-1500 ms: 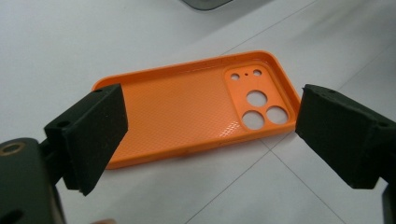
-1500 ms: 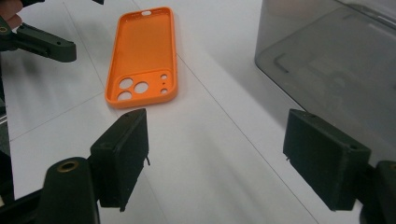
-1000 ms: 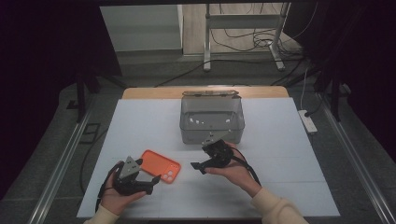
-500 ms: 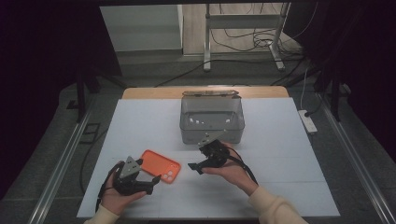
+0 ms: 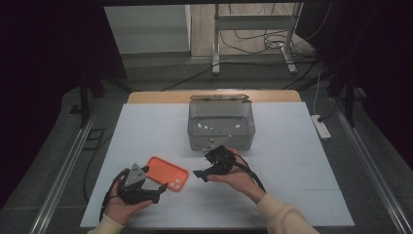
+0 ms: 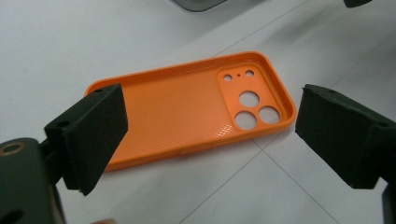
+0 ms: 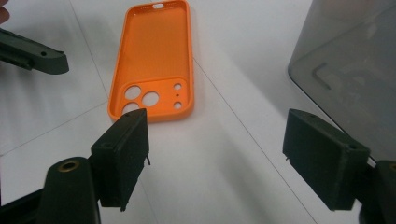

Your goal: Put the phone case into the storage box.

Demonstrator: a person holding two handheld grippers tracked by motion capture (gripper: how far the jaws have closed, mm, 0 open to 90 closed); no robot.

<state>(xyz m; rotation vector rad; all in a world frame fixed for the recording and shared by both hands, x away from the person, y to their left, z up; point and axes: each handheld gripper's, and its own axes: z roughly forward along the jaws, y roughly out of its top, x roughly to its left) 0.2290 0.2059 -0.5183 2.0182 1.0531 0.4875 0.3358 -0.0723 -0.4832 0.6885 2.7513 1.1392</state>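
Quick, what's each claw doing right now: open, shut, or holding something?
Left gripper: open, holding nothing, jaws either side of the orange case.
Right gripper: open, holding nothing.

You worked at a white-topped table (image 5: 292,146) with a pale wooden edge (image 5: 160,96) along its far side. Around it lay a grey floor (image 5: 156,73), with metal rails (image 5: 63,170) running along both sides of the table. Beyond stood a metal-legged stand (image 5: 253,29) over tangled black cables (image 5: 258,44). A white power strip (image 5: 321,126) lay at the right. Darkness closed both sides of the room.
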